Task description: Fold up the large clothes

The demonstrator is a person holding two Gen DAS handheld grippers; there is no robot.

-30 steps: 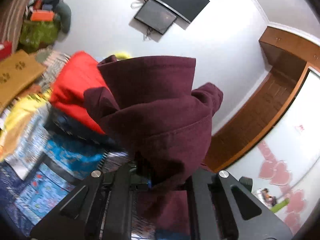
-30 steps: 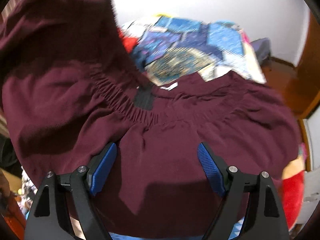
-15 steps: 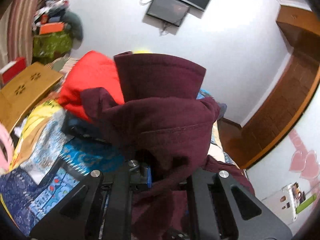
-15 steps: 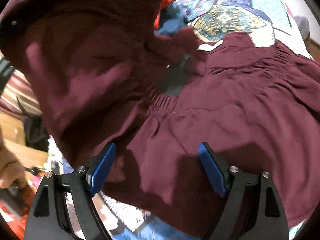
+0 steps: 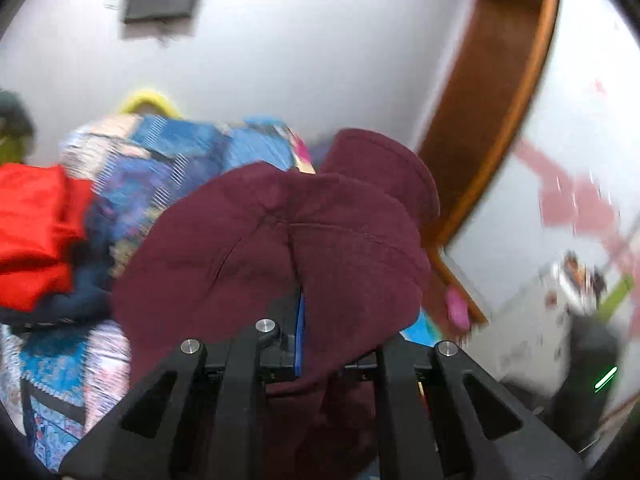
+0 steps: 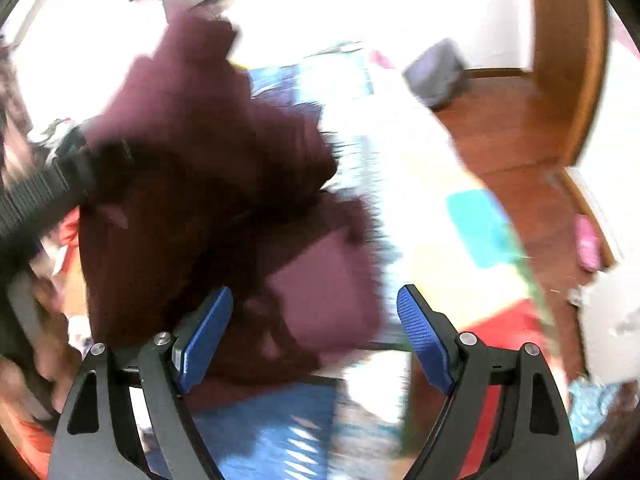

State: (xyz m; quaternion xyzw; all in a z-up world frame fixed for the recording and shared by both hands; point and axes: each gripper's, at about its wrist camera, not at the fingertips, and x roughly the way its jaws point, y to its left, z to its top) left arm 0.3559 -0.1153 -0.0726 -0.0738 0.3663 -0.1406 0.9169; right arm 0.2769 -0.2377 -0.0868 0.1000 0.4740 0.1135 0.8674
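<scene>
The bed [image 5: 168, 156], spread with a blue patchwork quilt, lies below both grippers. Above it the maroon garment [image 5: 280, 248] hangs bunched, its bulk draped over the left gripper [image 5: 300, 320], whose fingers are pressed together, pinching a fold. In the right wrist view the garment [image 6: 208, 184] trails up and left from the right gripper [image 6: 312, 340], whose blue-padded fingers [image 6: 420, 332] stand spread wide, holding nothing.

Maroon garment [image 6: 224, 184] between open right claw [image 6: 312, 336] fingers
</scene>
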